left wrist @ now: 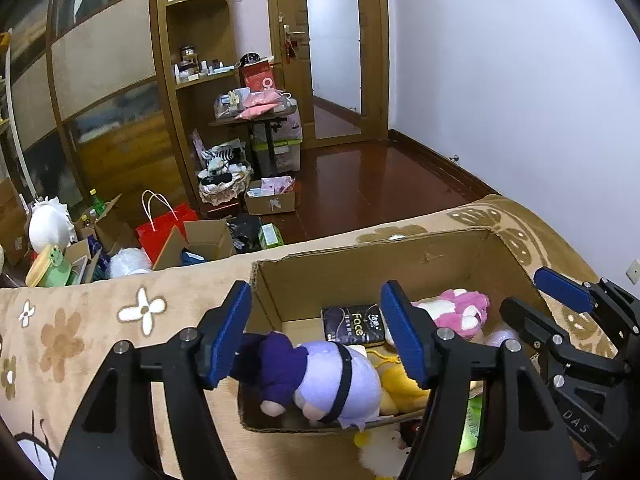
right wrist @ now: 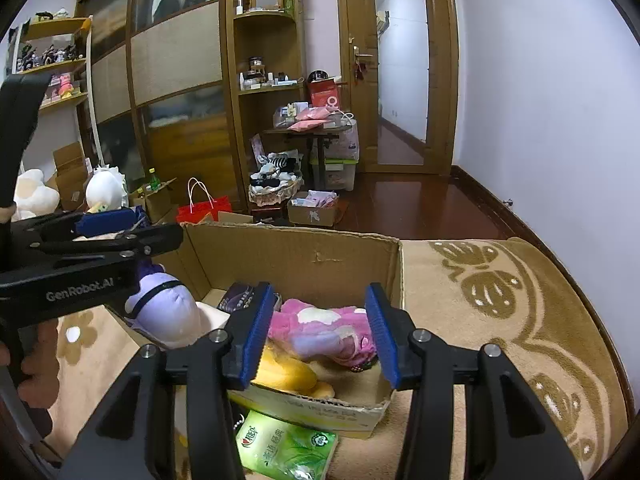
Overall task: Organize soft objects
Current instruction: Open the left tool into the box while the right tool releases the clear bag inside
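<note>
Inside the cardboard box (left wrist: 304, 280) on the bed's blanket (right wrist: 500, 320) lie a lavender plush (left wrist: 340, 380), pink plush (right wrist: 320, 328), yellow plush (right wrist: 284, 372) and "Face" tissue pack (left wrist: 352, 322); left gripper (left wrist: 320, 336) and right gripper (right wrist: 320, 334) both gape empty.

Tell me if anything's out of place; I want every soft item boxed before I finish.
Yes. A green tissue pack lies on the blanket outside the cardboard box, against its near wall. The purple plush, pink plush and yellow plush are all inside.
</note>
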